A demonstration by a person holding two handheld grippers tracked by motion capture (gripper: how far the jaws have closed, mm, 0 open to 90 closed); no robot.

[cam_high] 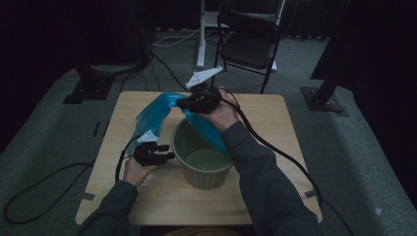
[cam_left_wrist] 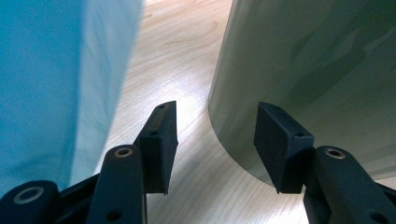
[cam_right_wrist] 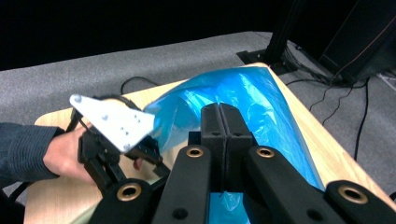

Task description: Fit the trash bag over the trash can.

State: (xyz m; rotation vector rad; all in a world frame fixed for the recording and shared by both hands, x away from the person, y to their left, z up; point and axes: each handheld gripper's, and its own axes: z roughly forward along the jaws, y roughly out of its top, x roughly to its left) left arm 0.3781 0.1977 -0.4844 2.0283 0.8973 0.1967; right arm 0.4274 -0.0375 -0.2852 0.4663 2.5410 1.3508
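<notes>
The table (cam_high: 162, 206) carries a green pot (cam_high: 202, 157) near its middle, and a blue plastic bag (cam_high: 152, 115) drapes from the table's far left side up and over into the pot's mouth. The biggest risk, as I judge it, is the pot itself: it stands unheld, so a hard pull on the bag could tip or slide it. Next comes the bag, thin film pinched in one small fold by the right gripper (cam_high: 188, 103), whose fingers (cam_right_wrist: 219, 123) are pressed together on the blue plastic above the pot's far rim; a tug could tear it or let it slip free and fall back outside the pot. The left gripper (cam_high: 166, 156) sits low beside the pot's left wall with its fingers (cam_left_wrist: 161, 140) spread and gripping nothing, the pot wall (cam_left_wrist: 317, 70) just ahead; if they close off-centre they may nudge the pot rather than steady it.
</notes>
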